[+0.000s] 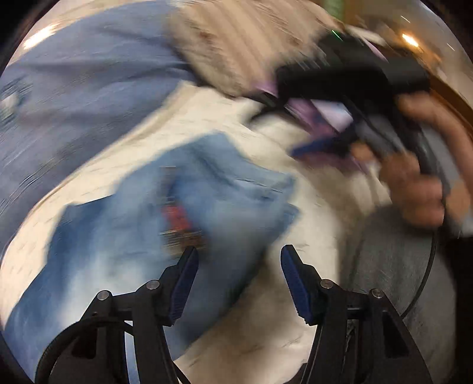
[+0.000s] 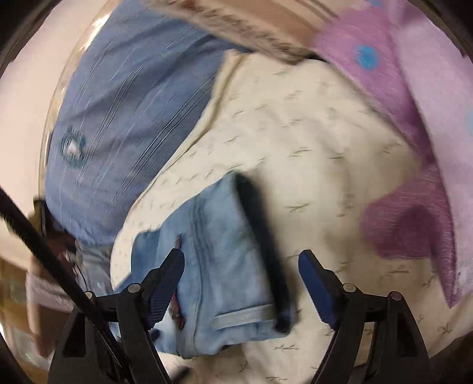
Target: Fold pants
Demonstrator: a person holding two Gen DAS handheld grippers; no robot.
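Cream bedding (image 2: 295, 141) printed with small grey sprigs is spread as the working surface, and it is seen in both wrist views through heavy motion blur. A blue pillow (image 2: 124, 118) with a small embroidered mark is laid at its upper left edge, a lilac cloth (image 2: 414, 124) with turquoise dots is draped along its right side, and a fuzzy beige throw (image 2: 251, 26) is seen across the top.

The light-blue denim pants (image 2: 224, 260) are found folded into a compact bundle on the cream bedding, with a hem band showing at the near end and a reddish tag near the fold. A dark blurred streak is seen along the bundle's right edge; what it is cannot be told.

The right hand-held gripper (image 2: 241, 265) is held over the bundle with its jaws spread apart, and no cloth is pinched between them. The left hand-held gripper (image 1: 239, 260) is likewise held with its jaws parted, above the pants (image 1: 177, 224) and clear of them.

In the left wrist view, the right hand-held gripper (image 1: 310, 147) is seen at upper right, gripped by a hand (image 1: 419, 183).
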